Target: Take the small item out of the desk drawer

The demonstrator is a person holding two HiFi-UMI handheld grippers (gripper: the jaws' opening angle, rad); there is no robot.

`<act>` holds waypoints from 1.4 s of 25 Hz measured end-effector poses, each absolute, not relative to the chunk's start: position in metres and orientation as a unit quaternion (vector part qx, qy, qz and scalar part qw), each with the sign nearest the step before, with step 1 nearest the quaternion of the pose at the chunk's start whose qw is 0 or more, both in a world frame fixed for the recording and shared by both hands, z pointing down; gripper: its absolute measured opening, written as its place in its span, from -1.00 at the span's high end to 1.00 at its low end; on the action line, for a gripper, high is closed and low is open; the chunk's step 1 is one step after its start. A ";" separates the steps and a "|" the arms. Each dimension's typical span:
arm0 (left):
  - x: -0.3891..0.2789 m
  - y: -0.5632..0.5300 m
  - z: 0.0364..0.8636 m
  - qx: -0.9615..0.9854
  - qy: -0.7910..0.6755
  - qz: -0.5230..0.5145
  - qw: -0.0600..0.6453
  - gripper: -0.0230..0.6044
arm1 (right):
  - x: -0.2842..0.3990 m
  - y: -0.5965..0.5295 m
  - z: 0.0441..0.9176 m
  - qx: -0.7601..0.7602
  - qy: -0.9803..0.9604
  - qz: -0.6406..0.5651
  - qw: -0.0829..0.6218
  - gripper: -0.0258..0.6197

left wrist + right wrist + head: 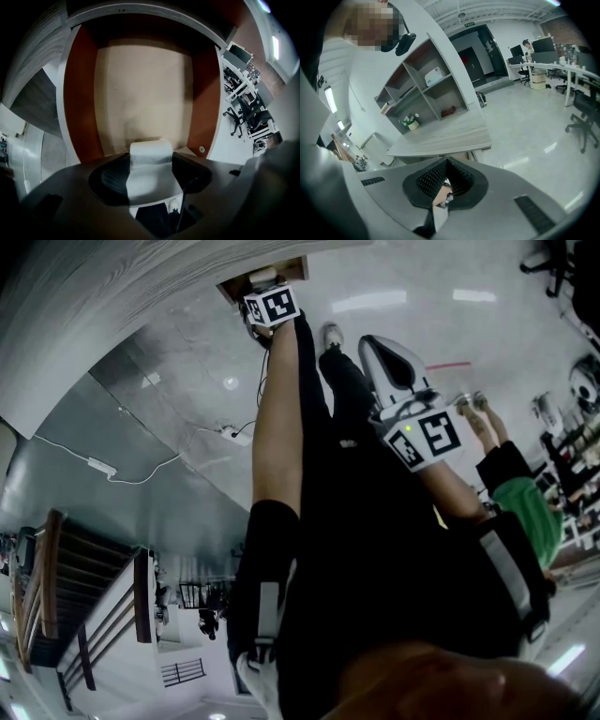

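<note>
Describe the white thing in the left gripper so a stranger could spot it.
Find the open drawer with reddish-brown sides and tan bottom. In front of it the left gripper holds a small white block, rounded on top, between black pads.

In left claw [151,161]: small item [150,151], at near edge of drawer [140,89]; right claw [446,180] apart, rightward.
</note>
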State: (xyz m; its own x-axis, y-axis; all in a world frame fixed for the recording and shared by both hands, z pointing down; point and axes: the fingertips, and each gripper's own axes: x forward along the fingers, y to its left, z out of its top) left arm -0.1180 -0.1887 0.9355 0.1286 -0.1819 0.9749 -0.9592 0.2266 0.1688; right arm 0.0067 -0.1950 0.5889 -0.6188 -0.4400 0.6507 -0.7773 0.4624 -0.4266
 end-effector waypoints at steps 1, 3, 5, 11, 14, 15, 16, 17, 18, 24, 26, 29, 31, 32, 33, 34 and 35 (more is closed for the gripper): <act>-0.119 -0.188 0.936 0.512 -0.557 0.355 0.550 0.03 | 0.007 -0.193 0.589 0.370 -0.823 0.364 0.232 0.92; -0.118 -0.187 0.937 0.513 -0.555 0.353 0.552 0.06 | 0.010 -0.193 0.590 0.371 -0.822 0.364 0.231 0.92; -0.118 -0.186 0.938 0.514 -0.553 0.351 0.554 0.08 | 0.011 -0.192 0.590 0.371 -0.824 0.362 0.230 0.92; -0.115 -0.188 0.929 0.520 -0.561 0.335 0.551 0.10 | 0.021 -0.190 0.582 0.376 -0.825 0.356 0.226 0.92; -0.110 -0.185 0.926 0.530 -0.558 0.330 0.547 0.11 | 0.028 -0.188 0.579 0.379 -0.825 0.354 0.226 0.92; -0.110 -0.183 0.926 0.533 -0.557 0.331 0.544 0.11 | 0.028 -0.187 0.579 0.379 -0.826 0.352 0.226 0.92; -0.111 -0.181 0.925 0.536 -0.557 0.332 0.541 0.11 | 0.029 -0.185 0.579 0.379 -0.827 0.350 0.225 0.92; -0.110 -0.180 0.923 0.539 -0.558 0.331 0.537 0.11 | 0.030 -0.183 0.578 0.379 -0.828 0.347 0.224 0.92; -0.109 -0.179 0.919 0.542 -0.561 0.329 0.533 0.11 | 0.032 -0.181 0.575 0.380 -0.829 0.346 0.223 0.92; -0.105 -0.184 0.881 0.557 -0.579 0.315 0.505 0.11 | 0.047 -0.173 0.554 0.383 -0.838 0.330 0.204 0.92; -0.105 -0.185 0.869 0.563 -0.586 0.308 0.495 0.11 | 0.050 -0.168 0.549 0.382 -0.843 0.323 0.198 0.92; -0.104 -0.181 0.845 0.571 -0.595 0.299 0.481 0.11 | 0.055 -0.159 0.537 0.380 -0.851 0.310 0.190 0.92; -0.101 -0.174 0.824 0.576 -0.600 0.294 0.470 0.11 | 0.061 -0.150 0.525 0.379 -0.856 0.300 0.185 0.92; -0.099 -0.171 0.814 0.579 -0.603 0.291 0.465 0.11 | 0.064 -0.147 0.520 0.378 -0.858 0.295 0.183 0.92; -0.097 -0.167 0.804 0.581 -0.607 0.286 0.461 0.11 | 0.066 -0.143 0.514 0.377 -0.861 0.290 0.180 0.92; -0.094 -0.164 0.795 0.583 -0.612 0.278 0.457 0.11 | 0.068 -0.140 0.509 0.377 -0.864 0.284 0.176 0.92; -0.092 -0.160 0.786 0.584 -0.616 0.271 0.454 0.11 | 0.071 -0.137 0.503 0.376 -0.867 0.279 0.173 0.92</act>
